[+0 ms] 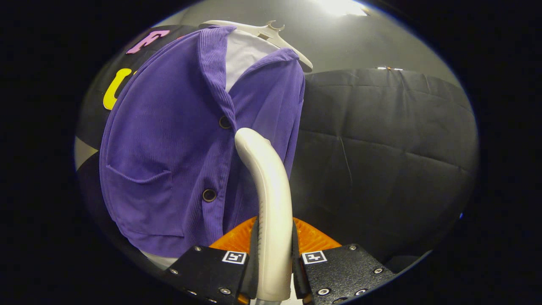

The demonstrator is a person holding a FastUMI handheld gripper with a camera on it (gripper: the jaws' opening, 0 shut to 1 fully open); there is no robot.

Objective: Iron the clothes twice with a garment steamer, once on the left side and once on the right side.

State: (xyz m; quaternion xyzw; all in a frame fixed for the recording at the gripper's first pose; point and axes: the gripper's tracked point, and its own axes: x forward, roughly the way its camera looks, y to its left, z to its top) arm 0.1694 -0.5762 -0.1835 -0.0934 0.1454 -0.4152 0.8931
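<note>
Firmly clamped between fingers [274, 258], steamer [271, 203], jacket [178, 148] just beyond

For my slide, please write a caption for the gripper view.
Gripper shut on white steamer, its head against a purple jacket on a hanger.

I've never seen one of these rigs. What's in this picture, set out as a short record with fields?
gripper: both fingers pressed on the steamer handle
steamer: white, curved, rising from between the fingers, its head at the jacket front
jacket: purple corduroy, buttoned, one chest pocket, white shirt under it
hanger: white, carrying the jacket
backdrop: black cloth wall behind
</note>
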